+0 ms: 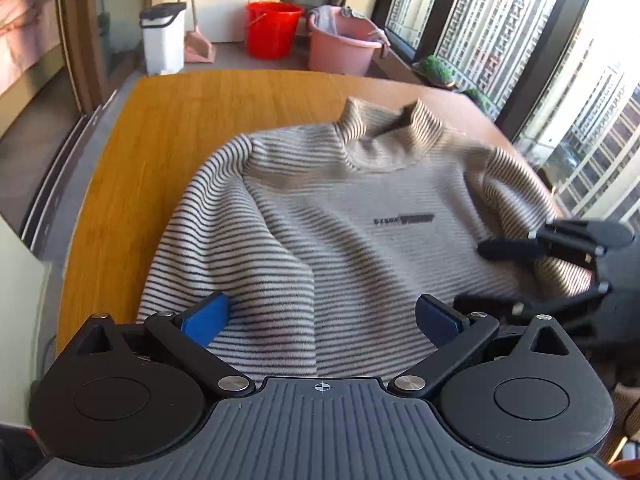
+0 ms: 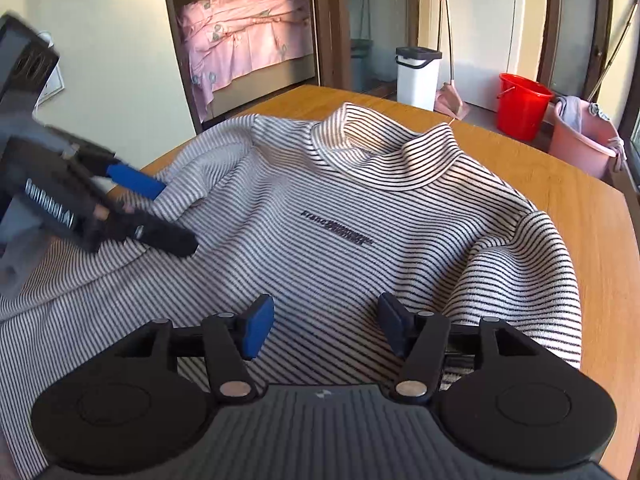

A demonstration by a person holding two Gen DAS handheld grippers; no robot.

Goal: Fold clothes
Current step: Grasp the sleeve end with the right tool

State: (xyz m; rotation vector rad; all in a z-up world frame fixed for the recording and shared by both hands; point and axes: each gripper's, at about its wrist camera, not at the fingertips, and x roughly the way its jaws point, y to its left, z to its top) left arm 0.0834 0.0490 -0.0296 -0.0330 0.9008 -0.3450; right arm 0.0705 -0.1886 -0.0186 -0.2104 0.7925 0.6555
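1. One striped sweater point(image 1: 340, 216) lies front-up on the wooden table point(image 1: 168, 128), its collar at the far side.
2. Beyond the table stand two buckets: one red bucket point(image 1: 272, 30) and one pink bucket point(image 1: 342, 46).
3. The left gripper point(image 1: 322, 318) hovers low over the hem, jaws spread, holding nothing.
4. The right gripper point(image 2: 326, 328) hovers likewise, jaws apart and empty.

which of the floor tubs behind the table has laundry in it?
The pink basin, beside the window: cloth hangs over its rim. The red bucket next to it shows nothing inside, and the white bin has a dark lid on.
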